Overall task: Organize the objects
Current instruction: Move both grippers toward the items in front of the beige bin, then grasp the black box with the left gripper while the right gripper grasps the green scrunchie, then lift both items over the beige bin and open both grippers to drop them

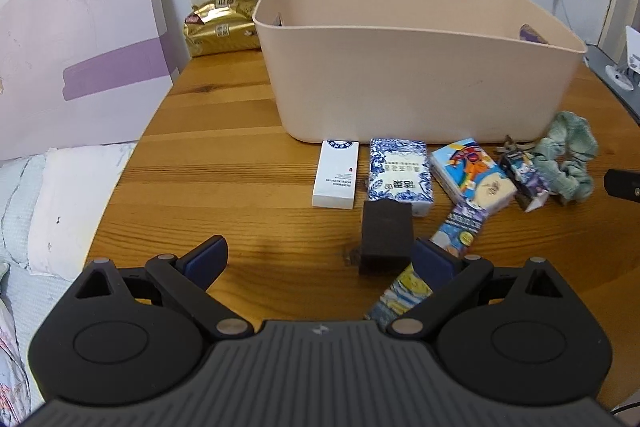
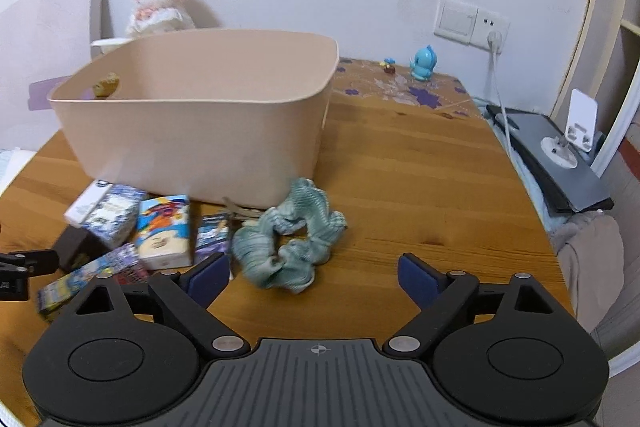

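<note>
Along the bench's (image 1: 224, 163) middle, in front of the pink bin (image 1: 420, 67), I see small packets and a green scrunchie (image 2: 288, 235) in a row. My left hand-held gripper (image 1: 320, 259) gapes wide beside a black block (image 1: 386, 239); my right hand-held gripper (image 2: 314, 277) gapes wide near the scrunchie, touching nothing.

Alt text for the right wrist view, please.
The open right gripper hovers low over a wooden table, just short of a green scrunchie. Small packets lie left of it, before a beige bin.
</note>
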`<state>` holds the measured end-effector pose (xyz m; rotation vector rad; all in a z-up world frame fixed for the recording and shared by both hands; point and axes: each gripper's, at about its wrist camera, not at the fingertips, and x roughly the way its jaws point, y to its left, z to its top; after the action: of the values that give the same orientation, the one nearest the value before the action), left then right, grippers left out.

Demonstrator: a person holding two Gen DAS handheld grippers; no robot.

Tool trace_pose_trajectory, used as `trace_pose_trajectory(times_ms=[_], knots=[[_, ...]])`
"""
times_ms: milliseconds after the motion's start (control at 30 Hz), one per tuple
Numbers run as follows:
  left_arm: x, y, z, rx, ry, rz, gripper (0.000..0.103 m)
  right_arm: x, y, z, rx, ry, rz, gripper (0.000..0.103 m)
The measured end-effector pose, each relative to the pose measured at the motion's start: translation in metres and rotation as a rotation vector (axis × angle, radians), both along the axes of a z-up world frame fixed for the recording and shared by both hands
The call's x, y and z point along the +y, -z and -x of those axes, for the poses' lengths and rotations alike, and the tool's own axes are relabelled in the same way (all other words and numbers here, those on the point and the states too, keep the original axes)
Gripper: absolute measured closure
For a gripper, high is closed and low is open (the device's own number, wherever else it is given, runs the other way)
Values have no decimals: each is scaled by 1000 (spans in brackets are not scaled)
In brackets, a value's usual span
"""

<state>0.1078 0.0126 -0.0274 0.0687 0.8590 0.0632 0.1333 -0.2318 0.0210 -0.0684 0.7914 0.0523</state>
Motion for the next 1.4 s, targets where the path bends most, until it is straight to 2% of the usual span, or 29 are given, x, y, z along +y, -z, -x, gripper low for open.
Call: trace_pose_trajectory(times_ms=[167, 367, 500, 600, 667, 700, 733, 767, 833, 867, 900, 1167, 1400], knots=[[-1, 9, -18, 27, 12, 30, 4, -8, 16, -26, 37, 7, -6, 15], [-3, 19, -29, 63, 22, 74, 5, -11, 41, -49, 112, 8, -21, 23], [1, 30, -36, 121, 2, 61, 14, -9, 46, -53, 117, 0, -40, 28], [6, 34, -37, 117, -18, 79, 15, -4, 46, -52, 110, -23, -37, 39], [7, 34, -38, 111, -13, 81, 16, -1, 45, -51, 111, -36, -46, 49], [7, 33, -38, 107, -10, 80, 20, -1, 44, -51, 114, -43, -58, 58], [7, 33, -38, 101, -6, 81, 27, 0, 44, -50, 114, -49, -73, 72], [6, 31, -36, 91, -1, 81, 31, 2, 44, -49, 114, -52, -76, 75], [6, 29, -36, 81, 3, 85, 52, 5, 43, -47, 111, -60, -69, 86], [7, 28, -34, 76, 8, 88, 58, 6, 42, -45, 108, -61, -66, 87], [6, 27, -33, 74, 19, 93, 69, 6, 42, -43, 106, -63, -63, 89], [12, 20, -20, 56, 32, 124, 69, -1, 26, -14, 37, -52, -89, 94], [14, -8, -5, -17, 37, 122, 69, -3, -9, 14, -63, -50, -86, 95]])
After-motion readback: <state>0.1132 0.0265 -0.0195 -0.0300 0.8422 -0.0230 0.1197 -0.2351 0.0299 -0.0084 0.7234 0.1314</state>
